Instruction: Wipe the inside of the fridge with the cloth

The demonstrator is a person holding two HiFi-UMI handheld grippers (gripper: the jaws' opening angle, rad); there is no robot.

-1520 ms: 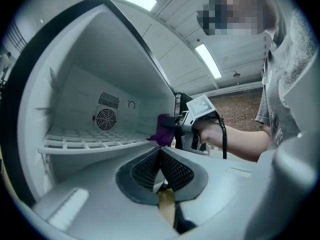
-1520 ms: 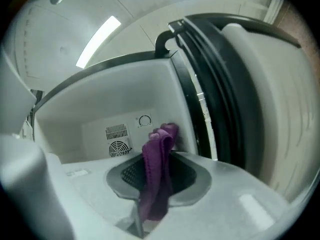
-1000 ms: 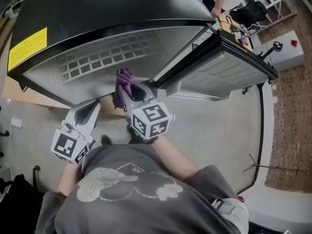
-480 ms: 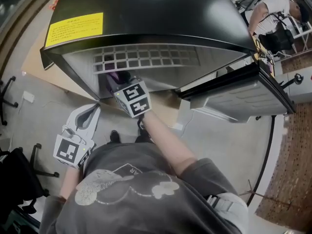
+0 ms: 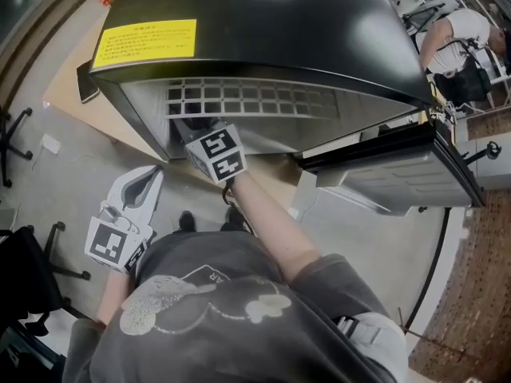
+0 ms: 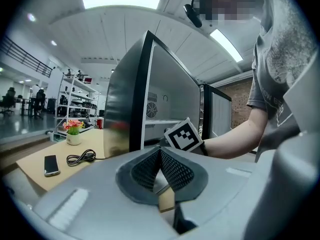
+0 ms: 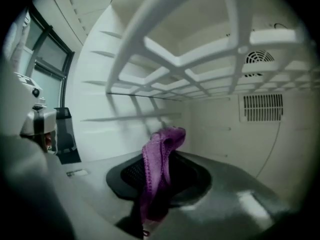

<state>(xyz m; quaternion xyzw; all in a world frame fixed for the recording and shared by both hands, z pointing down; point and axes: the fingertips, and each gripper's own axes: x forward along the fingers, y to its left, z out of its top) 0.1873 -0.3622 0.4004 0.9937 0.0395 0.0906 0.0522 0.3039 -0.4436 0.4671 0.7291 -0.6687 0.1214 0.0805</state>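
Observation:
The black fridge (image 5: 263, 30) stands open, its white inside (image 7: 220, 129) lit. My right gripper (image 7: 159, 156) is inside the fridge under a white grid shelf (image 7: 200, 44), shut on a purple cloth (image 7: 156, 166) that sticks up between the jaws. In the head view only its marker cube (image 5: 217, 154) and dark front (image 5: 196, 128) show at the lower left of the opening; the cloth is hidden there. My left gripper (image 5: 146, 180) hangs outside, below the fridge's left corner, with its pads (image 6: 172, 170) pressed together on nothing.
The fridge door (image 5: 399, 174) stands open to the right. A wooden table (image 6: 55, 156) left of the fridge holds a phone (image 6: 51, 164), a coiled cable (image 6: 80, 158) and a flower pot (image 6: 73, 134). A vent (image 7: 262, 106) and fan grille (image 7: 259, 57) sit on the fridge's back wall.
My right gripper moved with the cloth from in front of the fridge into the lower left of the opening. The left gripper stayed about where it was.

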